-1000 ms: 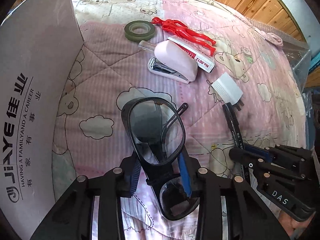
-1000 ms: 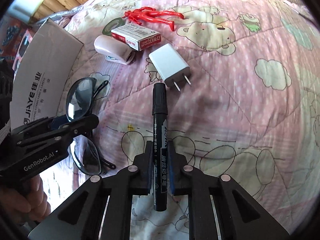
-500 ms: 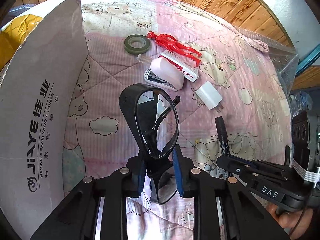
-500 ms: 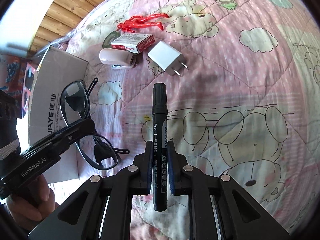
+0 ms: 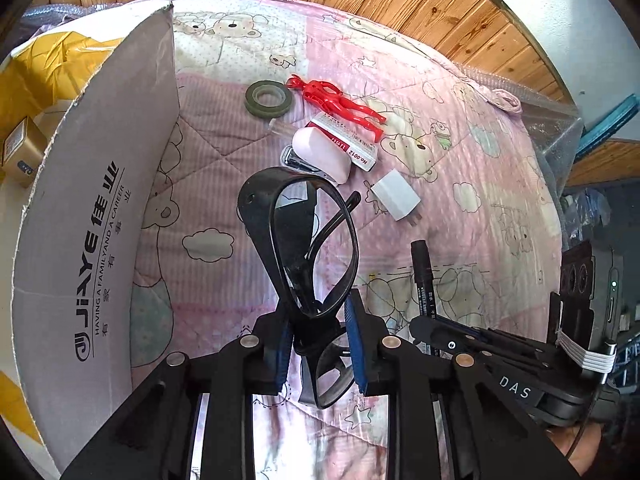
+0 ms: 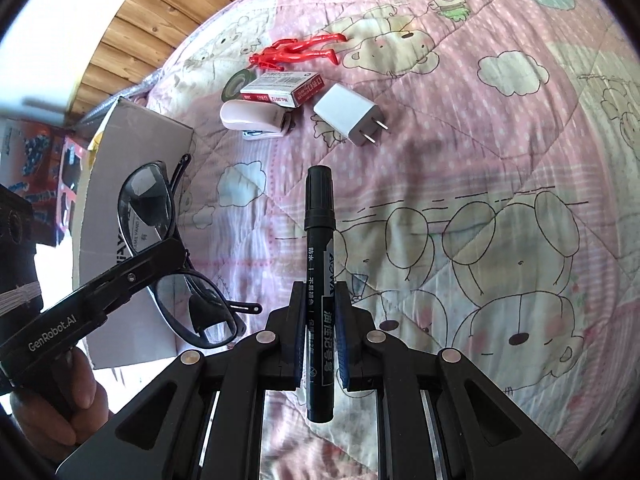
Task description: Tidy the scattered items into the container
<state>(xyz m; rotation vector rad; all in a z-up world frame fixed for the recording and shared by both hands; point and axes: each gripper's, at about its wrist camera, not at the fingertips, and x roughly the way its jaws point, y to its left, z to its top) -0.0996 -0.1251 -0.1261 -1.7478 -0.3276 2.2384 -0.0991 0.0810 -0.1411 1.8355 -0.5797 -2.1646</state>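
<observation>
Through the left wrist camera, my left hand-held gripper is clamped on the black glasses at their bridge, one lens sticking up ahead of the fingers and the other hanging below, lifted clear of the pink quilt. The cardboard box stands just to the left, its printed wall facing me and yellow plastic showing inside. Farther out on the quilt lie a roll of green tape, a red toy figure, a small red and white box and a pink stapler touching it, with a white charger plug near them. My right hand-held gripper shows at the lower right, closed around the black marker. Through the right wrist camera, my right hand-held gripper pinches the marker by its barrel, cap pointing away, raised above the quilt. To the left, my left hand-held gripper carries the glasses in front of the box. The plug, stapler, small box, tape and toy sit beyond on the quilt.
</observation>
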